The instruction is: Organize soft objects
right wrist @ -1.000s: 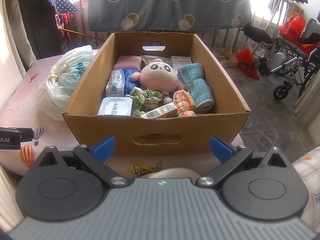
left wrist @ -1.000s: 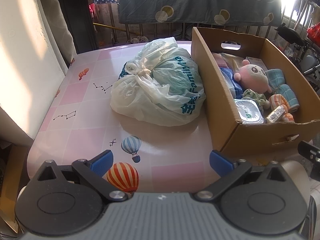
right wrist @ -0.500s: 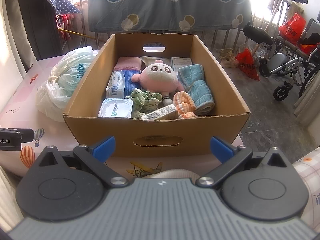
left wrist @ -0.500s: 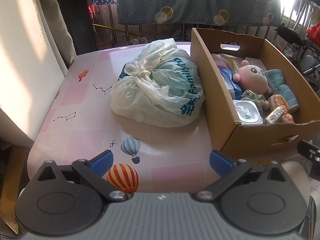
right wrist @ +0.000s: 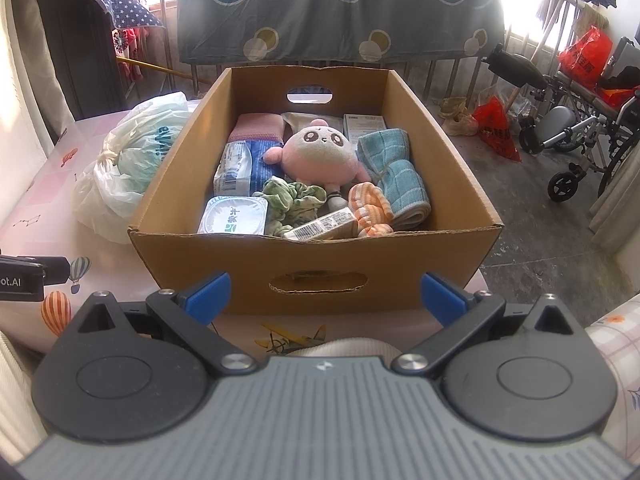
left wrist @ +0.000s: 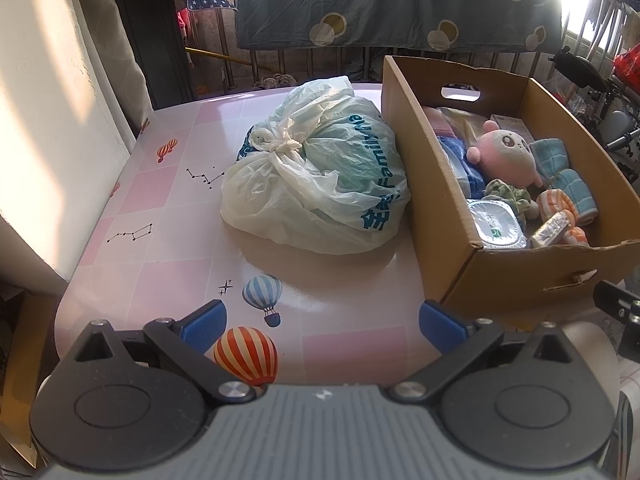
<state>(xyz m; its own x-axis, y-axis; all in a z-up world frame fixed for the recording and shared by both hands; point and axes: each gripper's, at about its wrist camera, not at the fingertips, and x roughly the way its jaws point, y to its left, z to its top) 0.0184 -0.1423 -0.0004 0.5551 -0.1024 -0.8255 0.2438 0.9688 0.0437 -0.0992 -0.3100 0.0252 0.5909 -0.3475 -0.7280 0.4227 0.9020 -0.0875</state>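
Observation:
A cardboard box [right wrist: 316,260] stands on the pink table [left wrist: 168,208]. Inside lie a pink plush toy [right wrist: 320,156], a green scrunchie [right wrist: 294,200], an orange striped scrunchie [right wrist: 370,208], a blue towel [right wrist: 394,172], a pink-and-blue cloth [right wrist: 258,128] and several packets and tubs. My right gripper [right wrist: 325,295] hovers open just in front of the box's near wall, empty. My left gripper [left wrist: 323,322] is open over the table's near edge, left of the box [left wrist: 516,276], facing a tied white plastic bag [left wrist: 320,164].
The white bag [right wrist: 124,168] lies against the box's left wall. A wall [left wrist: 48,120] borders the table's left side. A wheelchair [right wrist: 580,120] and red bags [right wrist: 496,128] stand on the floor to the right. A spotted blue cloth [right wrist: 340,8] hangs behind.
Both views have shifted slightly, as both grippers moved a little. Both stay open and empty; nothing in the box has moved.

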